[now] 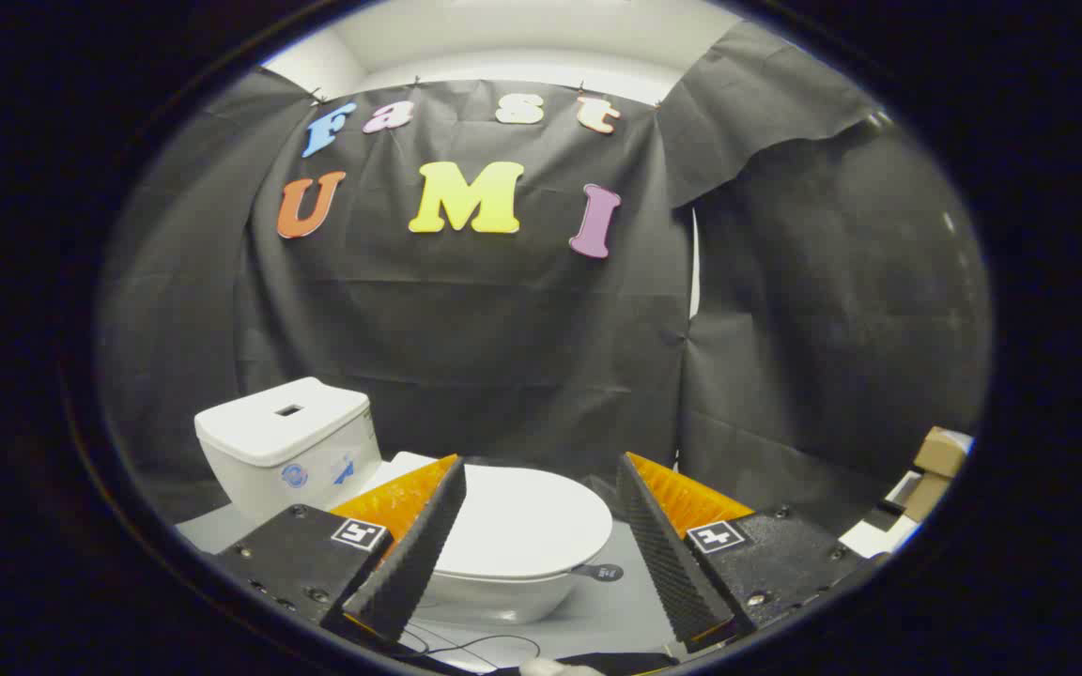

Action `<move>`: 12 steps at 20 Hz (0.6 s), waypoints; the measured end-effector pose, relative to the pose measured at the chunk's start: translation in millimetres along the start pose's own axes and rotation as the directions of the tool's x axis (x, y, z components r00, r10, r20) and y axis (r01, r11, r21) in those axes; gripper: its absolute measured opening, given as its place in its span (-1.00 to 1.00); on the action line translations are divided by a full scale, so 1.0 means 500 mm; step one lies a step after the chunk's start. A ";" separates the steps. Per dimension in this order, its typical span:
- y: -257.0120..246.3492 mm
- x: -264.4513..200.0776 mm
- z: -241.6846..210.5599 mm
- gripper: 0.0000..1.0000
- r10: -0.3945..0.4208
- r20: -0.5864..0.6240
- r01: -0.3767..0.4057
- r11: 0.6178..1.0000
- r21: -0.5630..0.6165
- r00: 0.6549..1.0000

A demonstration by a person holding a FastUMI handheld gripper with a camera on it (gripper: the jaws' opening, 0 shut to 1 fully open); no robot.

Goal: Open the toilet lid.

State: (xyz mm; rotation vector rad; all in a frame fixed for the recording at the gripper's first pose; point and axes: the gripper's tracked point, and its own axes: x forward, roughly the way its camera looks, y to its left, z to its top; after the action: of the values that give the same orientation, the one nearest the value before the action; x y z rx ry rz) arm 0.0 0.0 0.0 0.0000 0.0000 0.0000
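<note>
Furthest left, beyond your left finger, stood the white cistern (289, 441), with a dark slot in its top and small stickers on its front. Next came the toilet lid (527, 521), still flat down on the bowl (503, 591); it lay just ahead of your tool (541, 488), showing in the gap between the two fingers, with its front rim nearest you and its hinge end back toward the cistern. You held the tool wide open and gripping nothing, both fingers clear of the lid. A small dark round tag (605, 572) sat on the grey floor (616, 610) just beside the bowl, and far off to the right were some cardboard boxes (937, 465). By the look of it, you were in the approach, with no contact made. The next move would call for lowering the tool to the lid's front rim, getting a finger under that edge or closing on it, then swinging it up and back toward the cistern.
</note>
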 end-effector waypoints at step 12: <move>0.013 -0.005 0.004 1.00 0.016 -0.010 -0.016 1.000 0.013 1.000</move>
State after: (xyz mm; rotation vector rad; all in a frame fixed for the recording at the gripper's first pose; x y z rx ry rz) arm -2.4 6.7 1.9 0.0126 0.0099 0.0157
